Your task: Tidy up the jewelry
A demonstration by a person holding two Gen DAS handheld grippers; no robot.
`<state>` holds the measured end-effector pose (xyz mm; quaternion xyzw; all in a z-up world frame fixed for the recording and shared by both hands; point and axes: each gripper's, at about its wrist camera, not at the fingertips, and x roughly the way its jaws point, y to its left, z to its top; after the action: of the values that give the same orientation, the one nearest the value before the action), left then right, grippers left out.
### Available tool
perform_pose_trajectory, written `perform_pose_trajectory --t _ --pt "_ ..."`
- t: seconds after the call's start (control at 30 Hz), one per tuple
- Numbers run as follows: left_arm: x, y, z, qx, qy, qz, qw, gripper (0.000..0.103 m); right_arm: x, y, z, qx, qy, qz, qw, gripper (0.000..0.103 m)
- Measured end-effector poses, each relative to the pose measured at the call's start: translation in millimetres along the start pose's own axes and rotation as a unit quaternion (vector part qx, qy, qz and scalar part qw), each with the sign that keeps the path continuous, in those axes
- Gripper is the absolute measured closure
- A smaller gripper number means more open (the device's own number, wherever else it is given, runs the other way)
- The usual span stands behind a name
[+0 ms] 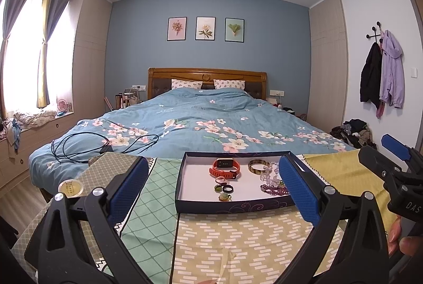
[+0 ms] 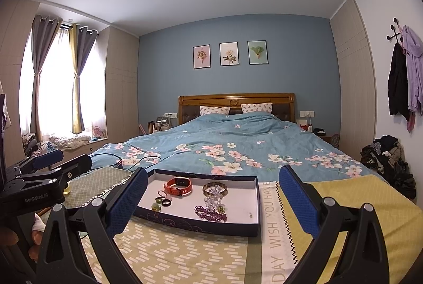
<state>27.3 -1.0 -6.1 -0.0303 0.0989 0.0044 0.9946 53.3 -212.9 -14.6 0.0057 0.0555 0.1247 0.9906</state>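
A shallow dark blue tray [image 1: 185, 178] [image 2: 257, 204] with a white floor lies on the patterned cloth. It holds a red smartwatch [image 1: 226, 167] [image 2: 178, 187], a brown bangle [image 1: 258, 167] [image 2: 214, 188], clear beads [image 1: 271, 174] [image 2: 212, 200], a purple bead bracelet [image 1: 273, 190] [image 2: 210, 215] and several small rings [image 1: 223, 188] [image 2: 161, 202]. My left gripper [image 1: 211, 188] is open and empty, just short of the tray. My right gripper [image 2: 212, 202] is open and empty, also in front of the tray. Each gripper shows at the edge of the other's view.
A round gold tin [image 1: 70, 187] sits on the cloth left of the tray. Behind lies a bed with a blue floral quilt [image 1: 198, 122] and a black cable [image 1: 87, 146]. Clothes are piled on the floor at right [image 2: 386, 157].
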Motion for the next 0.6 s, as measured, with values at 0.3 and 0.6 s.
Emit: perform_pose_trajectory --t 0.3,0.6 --pt "1.1 2.4 -0.1 -0.004 0.007 -0.006 0.9999 0.006 0.2 -0.8 -0.8 0.001 0.003 0.002 1.000 0.007" --pt "4.5 4.6 -3.3 -0.005 0.019 -0.003 0.9998 0.006 2.9 -4.1 0.7 -0.003 0.014 0.010 1.000 0.007"
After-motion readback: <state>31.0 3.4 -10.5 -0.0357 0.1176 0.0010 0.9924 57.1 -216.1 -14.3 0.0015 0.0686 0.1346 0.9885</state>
